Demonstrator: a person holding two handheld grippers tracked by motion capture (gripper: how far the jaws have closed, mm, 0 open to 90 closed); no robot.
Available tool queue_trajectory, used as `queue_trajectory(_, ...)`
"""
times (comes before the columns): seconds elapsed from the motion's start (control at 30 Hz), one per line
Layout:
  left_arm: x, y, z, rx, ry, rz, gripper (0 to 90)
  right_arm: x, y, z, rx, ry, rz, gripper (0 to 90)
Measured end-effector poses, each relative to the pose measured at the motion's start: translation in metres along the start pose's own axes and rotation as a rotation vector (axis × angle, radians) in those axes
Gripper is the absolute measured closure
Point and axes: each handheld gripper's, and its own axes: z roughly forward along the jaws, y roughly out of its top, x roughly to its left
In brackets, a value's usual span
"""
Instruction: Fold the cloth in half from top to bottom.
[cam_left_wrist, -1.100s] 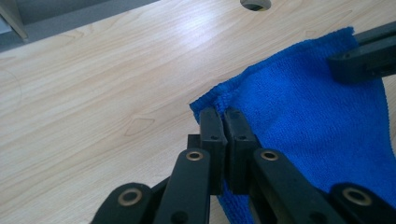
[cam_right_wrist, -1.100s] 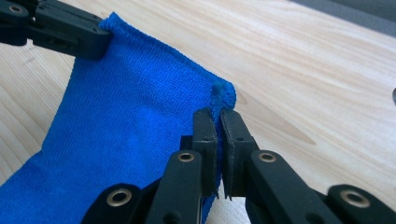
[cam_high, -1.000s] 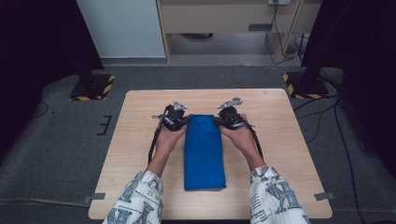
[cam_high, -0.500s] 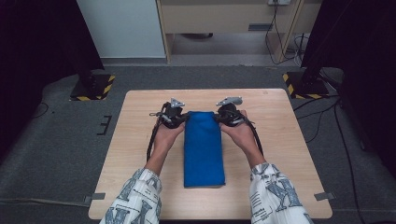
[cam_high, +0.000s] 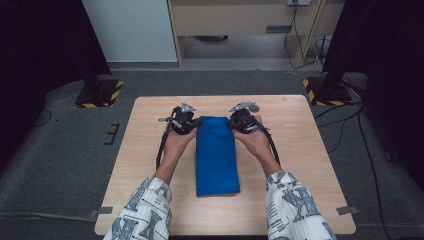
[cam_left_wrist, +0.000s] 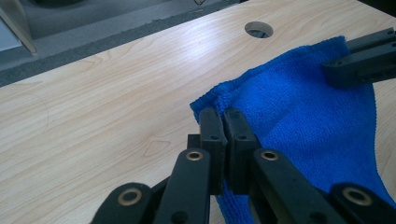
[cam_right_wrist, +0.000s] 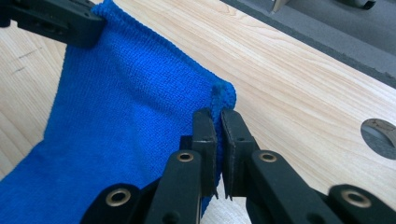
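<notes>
1. Hidden or cut off: in the high view the person's hands cover most of both grippers, so the fingers cannot be made out there; the near edge of the table (cam_high: 150, 220) runs behind the patterned sleeves (cam_high: 145, 210). In the left gripper view the cloth corner passes down between the fingers and out of sight, and the right gripper view cuts the cloth off at its bottom edge
2. The blue microfibre cloth (cam_high: 216, 155) lies in the middle of the table as a long, narrow folded strip running away from the person. Its near end lies flat; its far end is lifted and stretched between the two grippers, with a slight sag in the middle. The weave is fine and looped, with a stitched hem along the edge (cam_right_wrist: 163, 42)
3. The left gripper (cam_left_wrist: 223, 135) has its fingers closed narrow on the cloth's far left corner, blue fabric pinched between the pads
4. The right gripper (cam_right_wrist: 215, 135) likewise has its fingers nearly together, clamped on the far right corner (cam_right_wrist: 223, 95), which bunches just above the fingertips
5. Around: the light wooden table is otherwise bare, with a round cable hole (cam_left_wrist: 258, 29) near its far edge. Beyond it lie grey carpet, two stand feet with yellow-black hazard tape (cam_high: 100, 95) and a pale cabinet (cam_high: 130, 30). Nothing stands in the way of the cloth
</notes>
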Motion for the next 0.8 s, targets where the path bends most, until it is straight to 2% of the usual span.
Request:
queue_trajectory(0.2,-0.001,-0.006,-0.001,-0.002,-0.003,-0.003,87.4,0.002,-0.007,-0.002,0.001,0.022,0.004,85.5)
queue_trajectory(0.4,-0.001,-0.001,-0.002,-0.019,-0.004,0.003,87.3,0.000,-0.005,-0.003,-0.019,0.027,0.031,85.3)
queue_trajectory(0.63,0.004,0.002,-0.005,-0.029,0.003,-0.012,87.4,0.000,0.000,-0.003,-0.034,0.013,0.041,85.3)
queue_trajectory(0.8,0.004,0.012,-0.012,-0.059,0.003,-0.005,87.4,-0.002,0.007,-0.008,-0.061,0.001,0.040,85.4)
